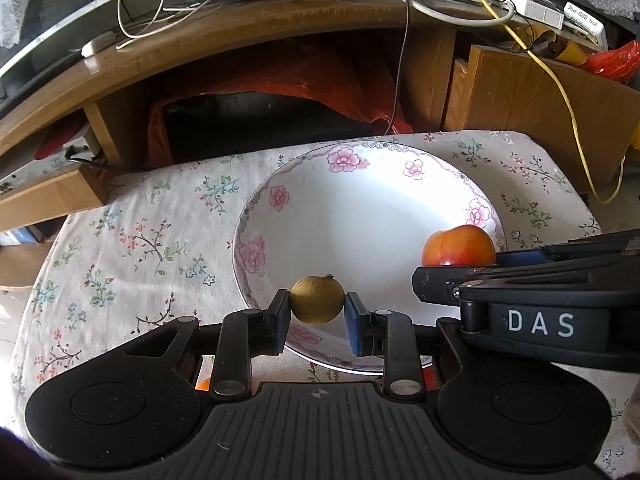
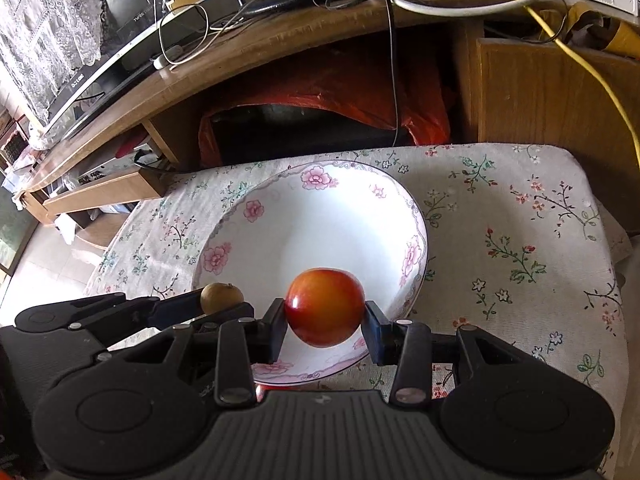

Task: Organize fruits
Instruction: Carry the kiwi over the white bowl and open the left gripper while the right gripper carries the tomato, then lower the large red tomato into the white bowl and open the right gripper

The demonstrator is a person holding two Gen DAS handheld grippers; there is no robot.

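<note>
a small yellow-brown fruit [image 1: 317,299] is clamped in the left gripper [image 1: 318,320] and a red apple [image 2: 325,306] in the right gripper [image 2: 326,326] — both are held above the flowered bowl [image 1: 360,208] on the cloth-covered bench [image 1: 132,240].

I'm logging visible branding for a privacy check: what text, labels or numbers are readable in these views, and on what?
"DAS": white letters on the right gripper's black body, seen from the left wrist view.
Monitor bezel: small white print, too blurred to read.
White box on the desk: upside-down dark print, unreadable.
</note>
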